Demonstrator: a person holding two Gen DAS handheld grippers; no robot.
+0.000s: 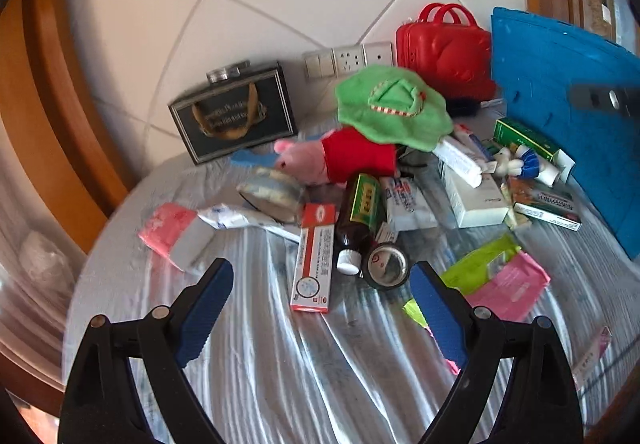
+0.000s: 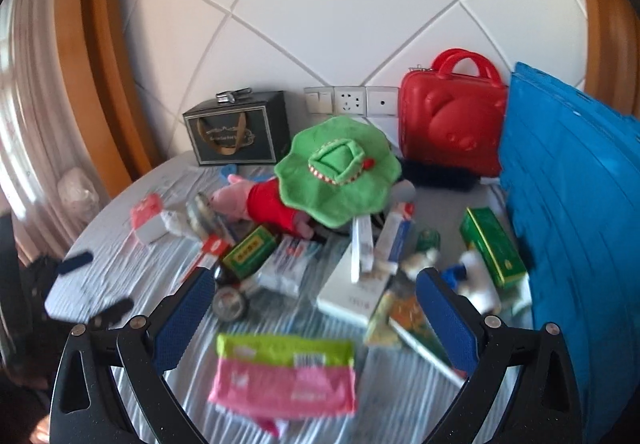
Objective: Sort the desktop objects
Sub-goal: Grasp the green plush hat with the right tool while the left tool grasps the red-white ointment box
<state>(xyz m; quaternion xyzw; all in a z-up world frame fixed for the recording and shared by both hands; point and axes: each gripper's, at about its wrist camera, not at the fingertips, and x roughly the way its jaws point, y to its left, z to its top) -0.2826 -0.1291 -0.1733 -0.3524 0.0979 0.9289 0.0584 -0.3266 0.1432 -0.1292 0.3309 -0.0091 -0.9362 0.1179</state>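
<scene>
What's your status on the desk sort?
Both grippers open, empty: left gripper, right gripper. Clutter pile unsorted. Green hat covers pig plush.

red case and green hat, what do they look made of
Red case: seemingly hard moulded plastic, glossy; it shows highlights, a raised bear-like relief and rigid loop handles.
Green hat: soft fabric, likely felt or plush, matte; its wavy brim flops over the pig toy.

One plush pig, one green hat, one red case, one black gift box, one brown bottle, two tape rolls.
</scene>
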